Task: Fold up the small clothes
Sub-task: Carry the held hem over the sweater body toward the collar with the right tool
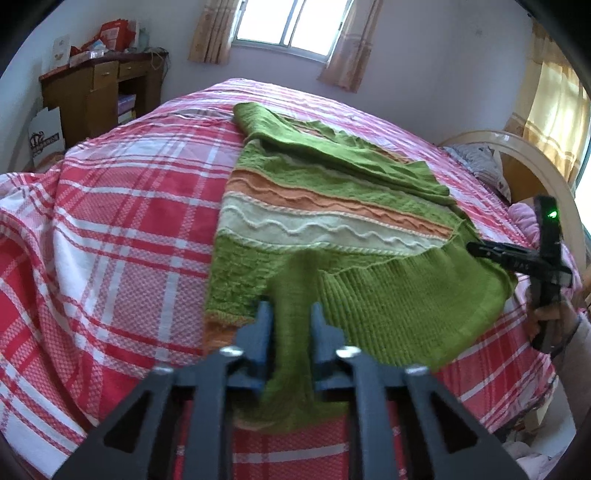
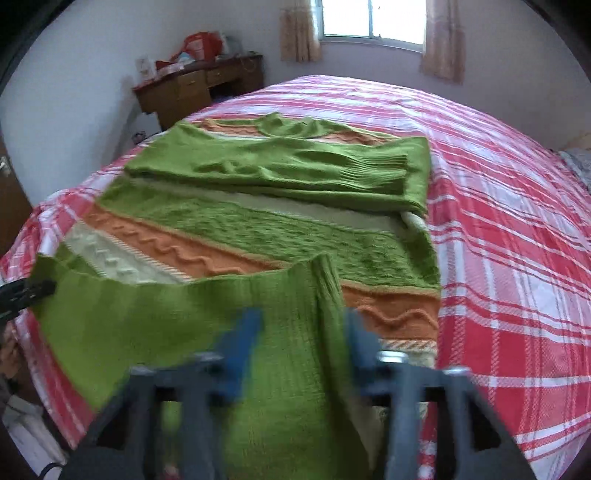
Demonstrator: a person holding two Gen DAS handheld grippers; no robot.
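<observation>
A green knitted sweater [image 1: 314, 192] with orange and cream wavy stripes lies spread on the bed, one sleeve folded across its chest [image 2: 295, 170]. My left gripper [image 1: 291, 317] is shut on the ribbed green hem, which bunches between its blue pads. My right gripper [image 2: 301, 328], blurred, has the same hem pinched between its fingers. In the left wrist view the right gripper [image 1: 474, 248] holds the hem's far corner. In the right wrist view the left gripper [image 2: 51, 286] holds the other corner. The hem [image 2: 166, 306] hangs lifted between them, off the bed.
The bed [image 1: 129, 206] has a red, pink and white plaid cover. A wooden desk [image 1: 99, 92] with clutter stands in the far corner under a curtained window [image 1: 291, 22]. A curved headboard [image 1: 535, 158] and a pillow [image 1: 476, 158] are at the right. A hand [image 1: 550, 314] holds the right gripper.
</observation>
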